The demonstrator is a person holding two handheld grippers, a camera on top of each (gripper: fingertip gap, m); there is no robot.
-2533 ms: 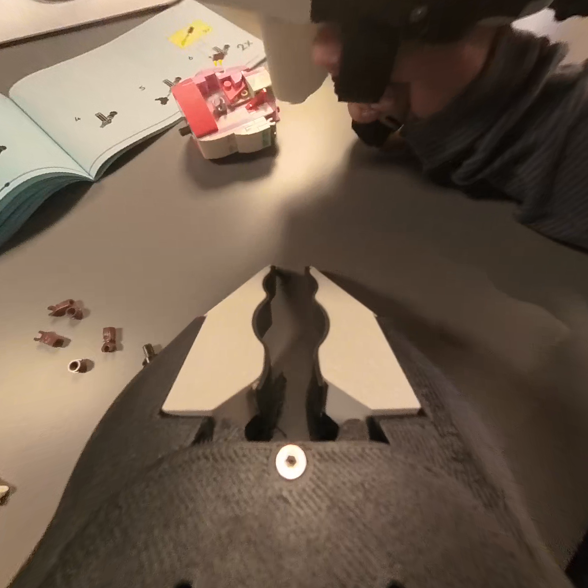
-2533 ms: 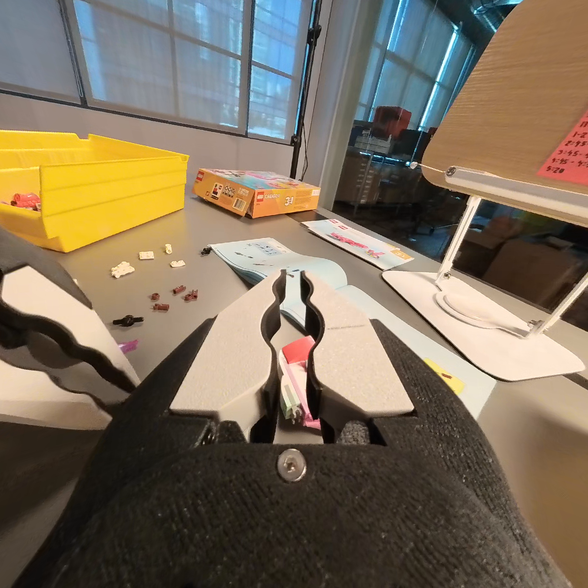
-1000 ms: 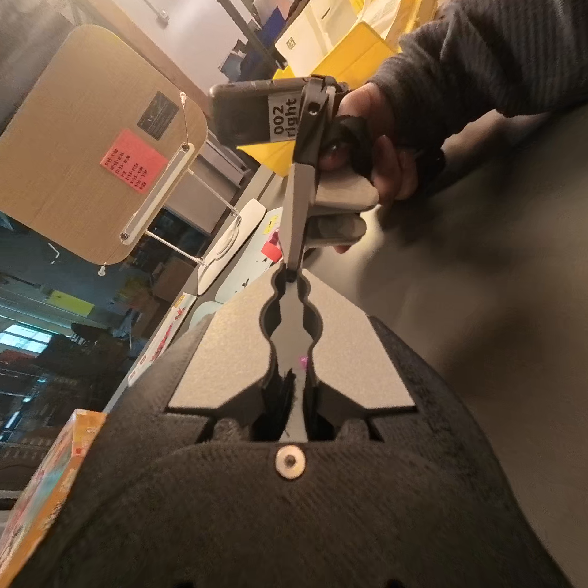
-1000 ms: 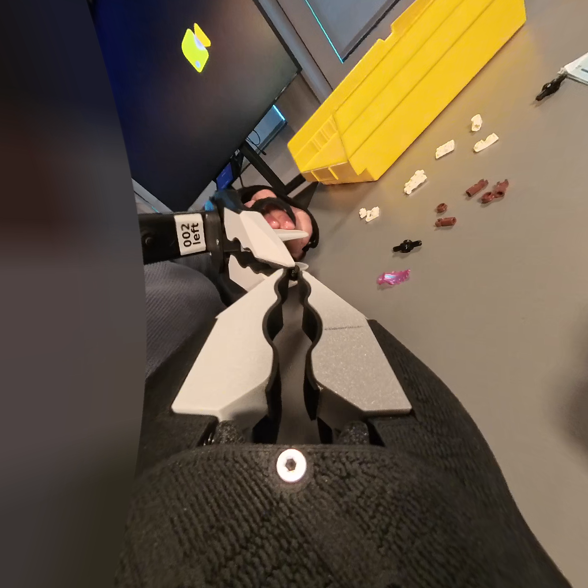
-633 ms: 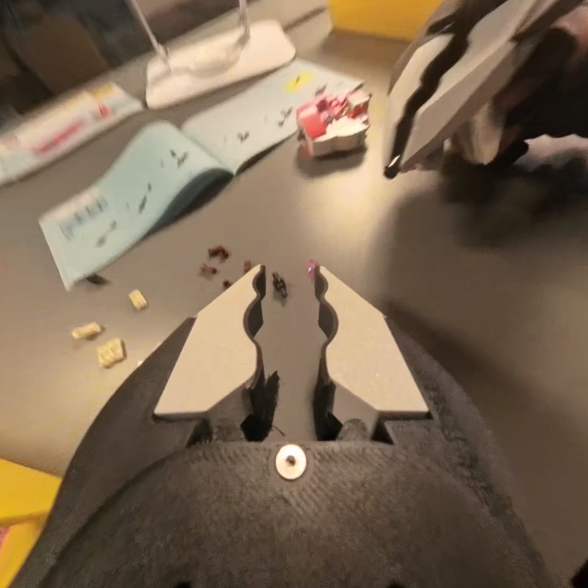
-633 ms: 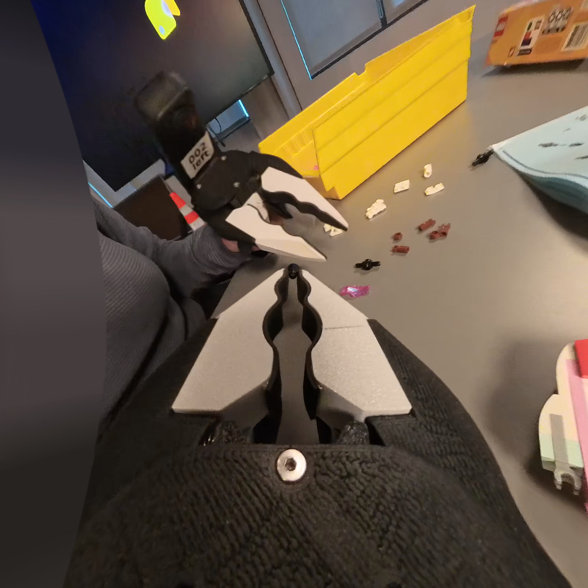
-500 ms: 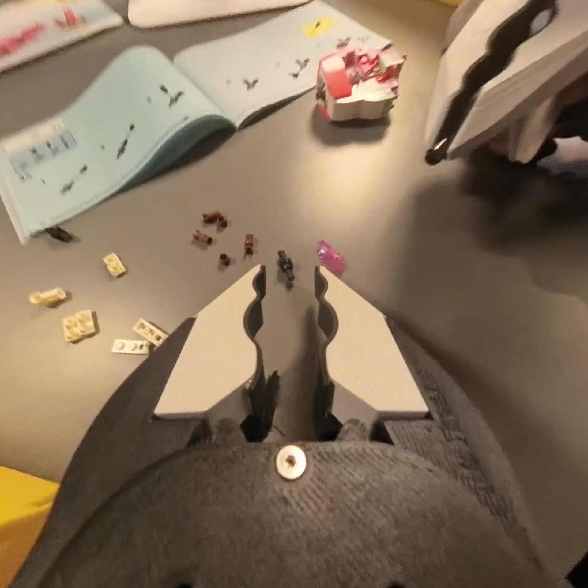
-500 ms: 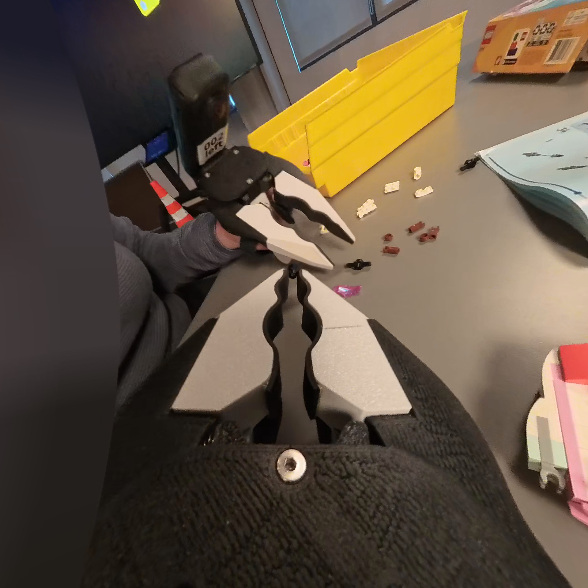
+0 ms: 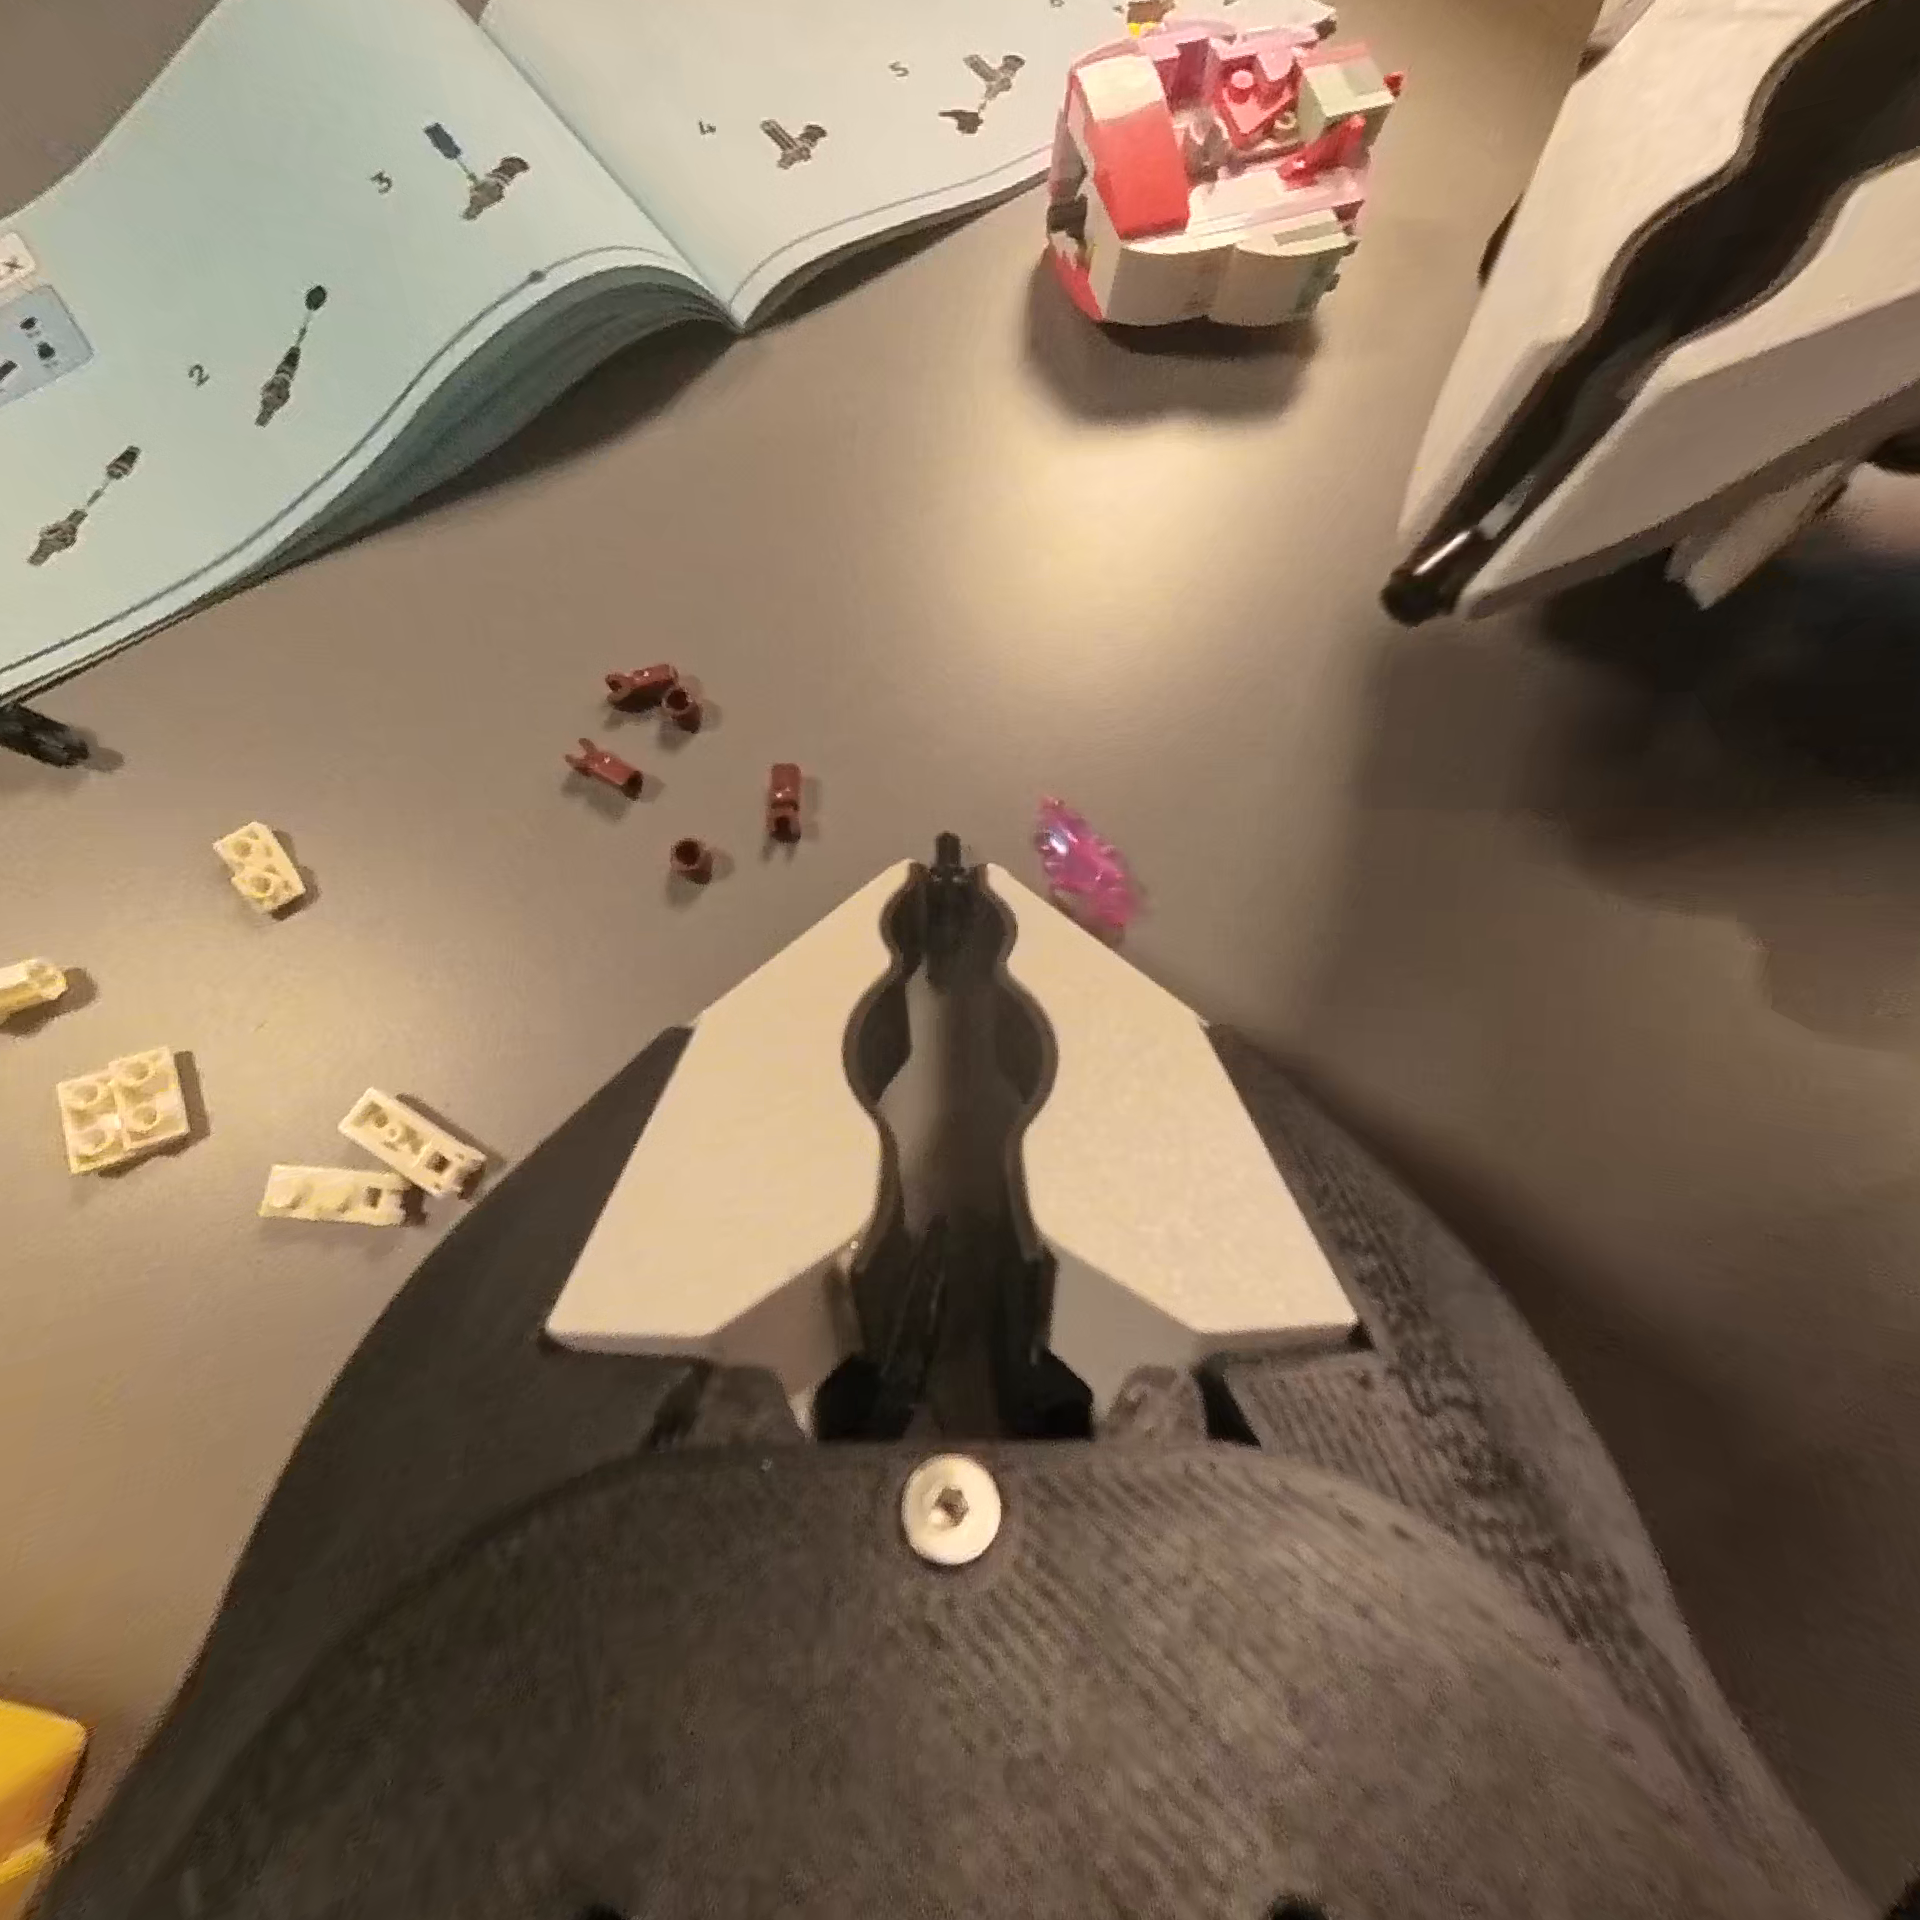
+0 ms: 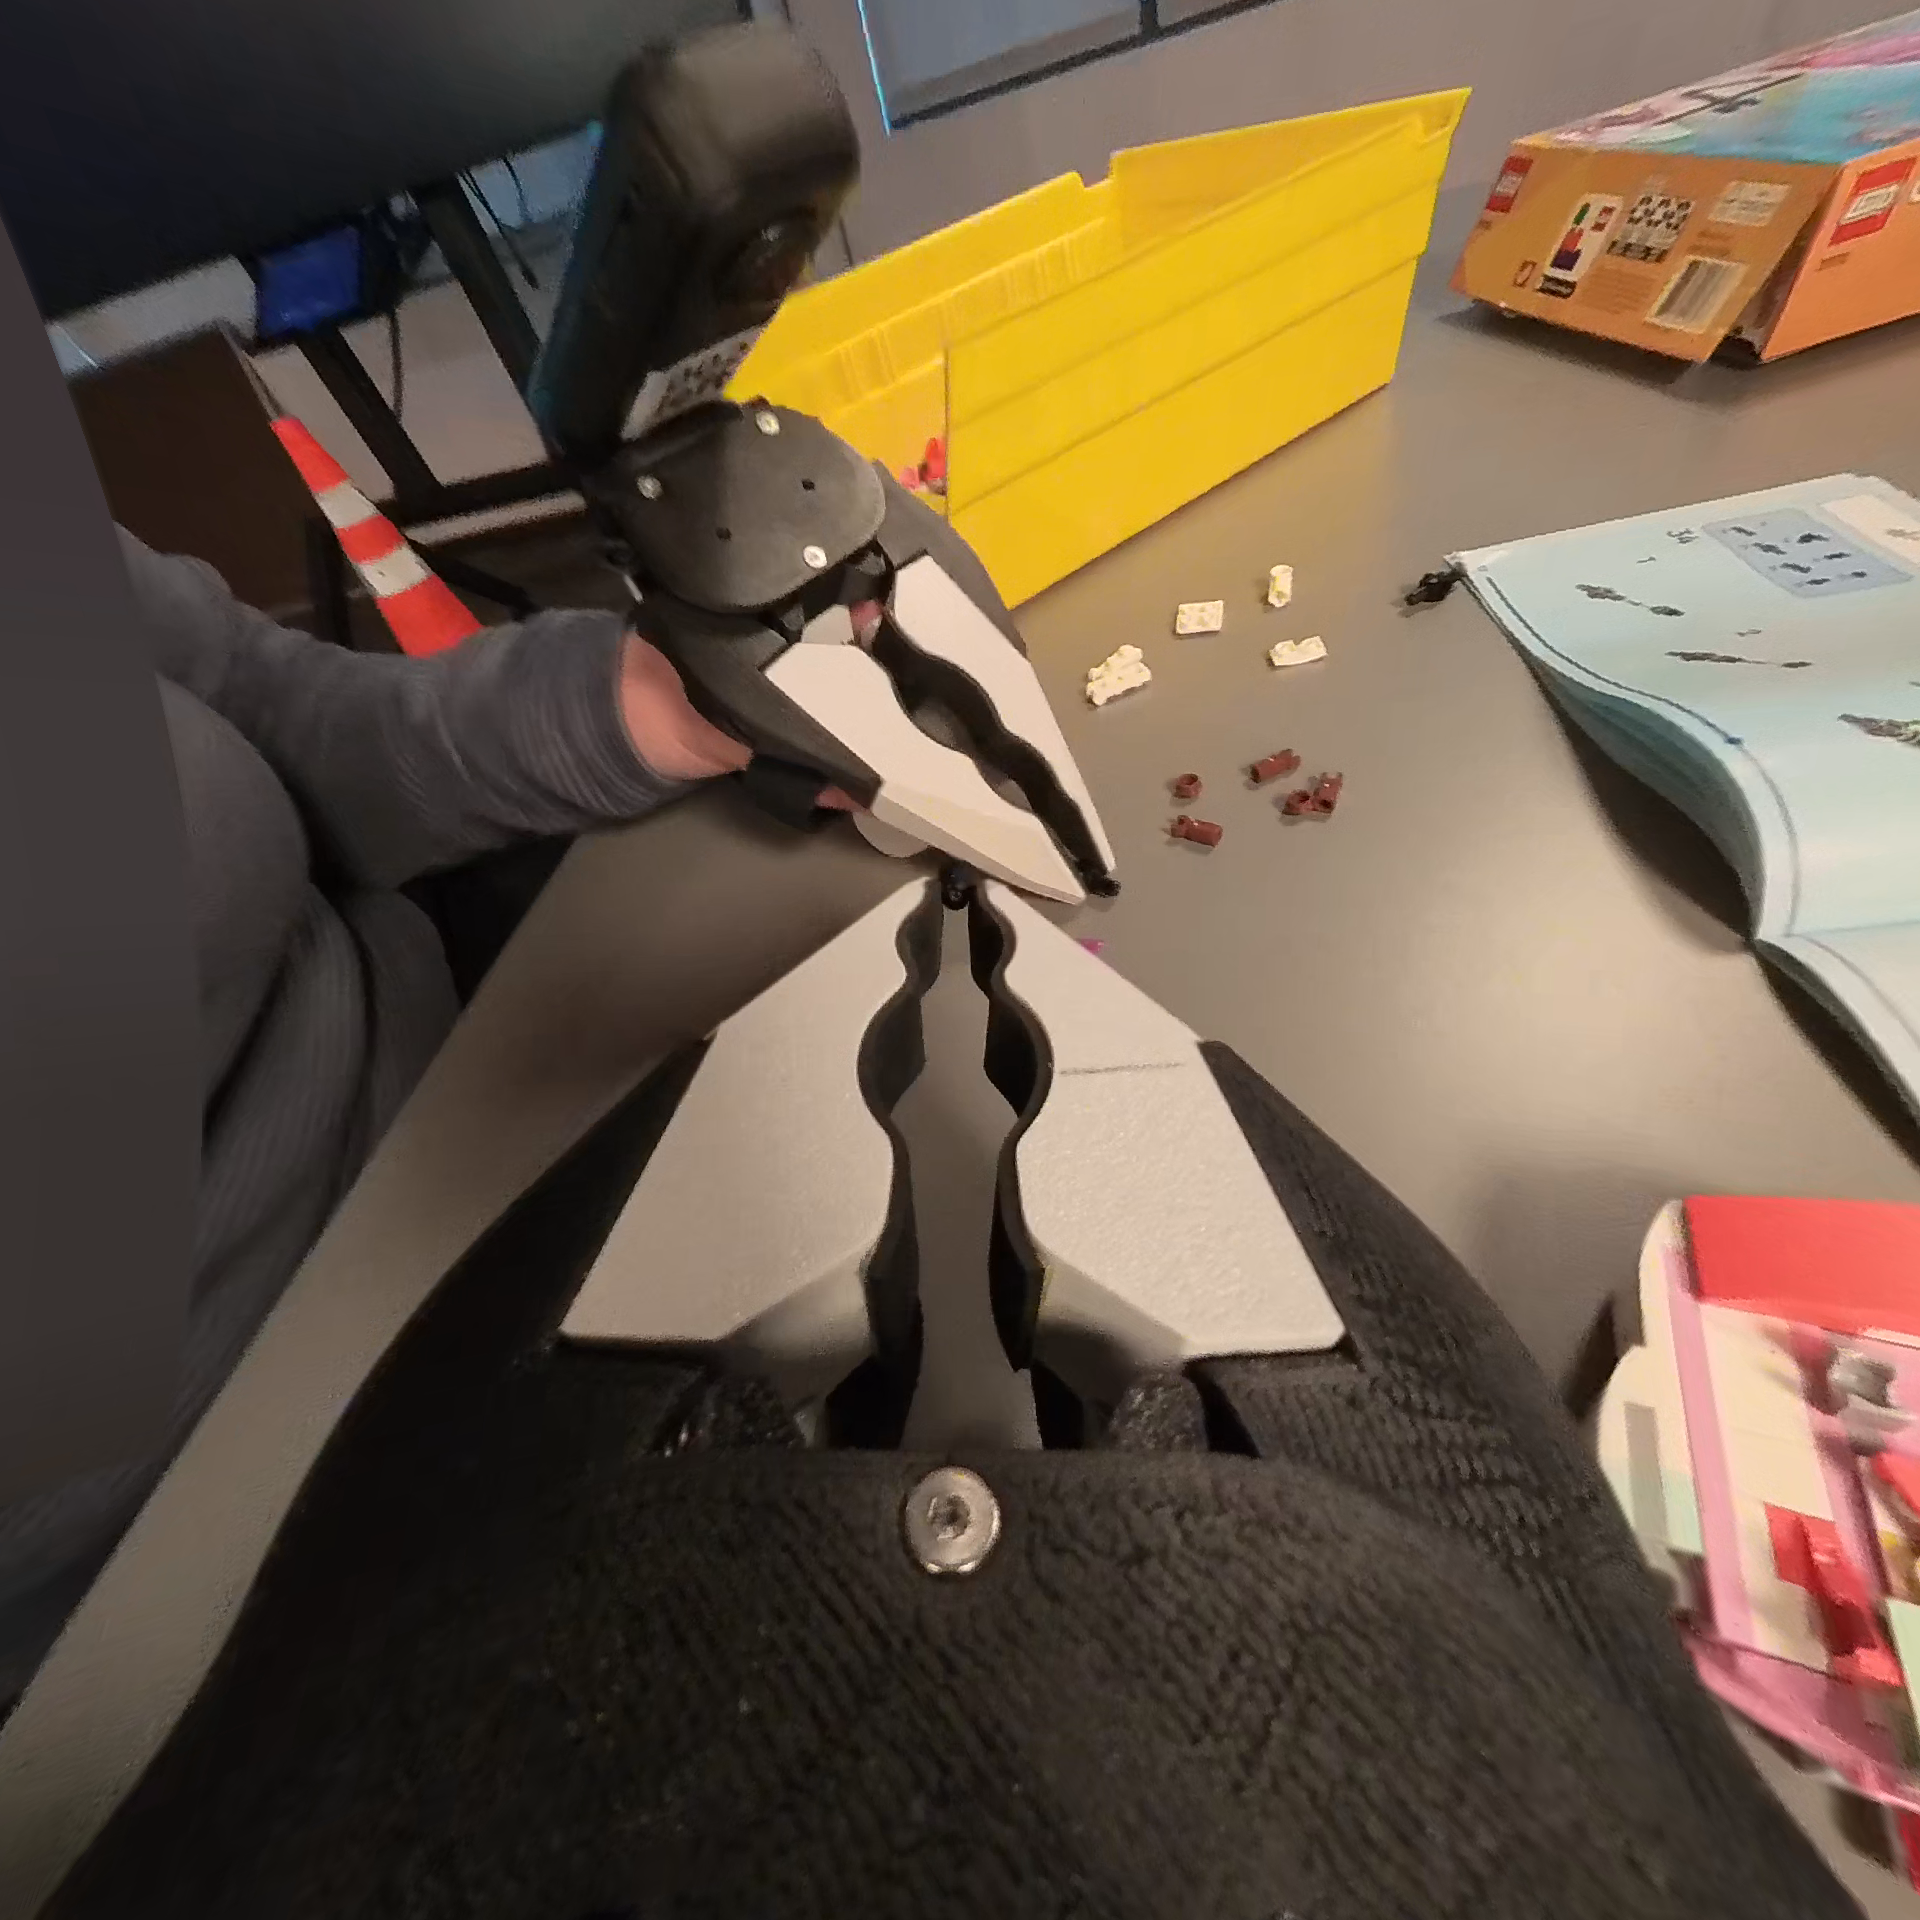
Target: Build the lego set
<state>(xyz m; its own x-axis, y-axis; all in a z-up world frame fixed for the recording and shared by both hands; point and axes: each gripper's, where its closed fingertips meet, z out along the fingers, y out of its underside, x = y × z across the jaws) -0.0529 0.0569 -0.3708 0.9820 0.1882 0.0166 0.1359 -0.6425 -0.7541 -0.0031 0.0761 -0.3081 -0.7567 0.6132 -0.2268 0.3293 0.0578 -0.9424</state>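
The left hand-held gripper has its fingers drawn almost together, pinching a small black pin right at the tips, low over the grey worktop. The pin's long axis runs in line with the fingers. Its free end pokes out past the tips and points away toward the far side. Whether it rests on the surface or is lifted off cannot be told.

Just to the right of those tips lies a translucent pink piece. To the left are scattered dark red clips, and farther left some cream plates, all loose and unattached.

The right hand-held gripper is pressed together on a second black pin. That pin sticks out of its tip in line with the fingers and angles down toward the left gripper. The two grippers' tips are near each other but apart.

Beyond them stands a partly built pink, red and white brick model, beside an open instruction booklet. Neither pin is joined to the model. At the far edge sit a yellow bin and a cardboard box.
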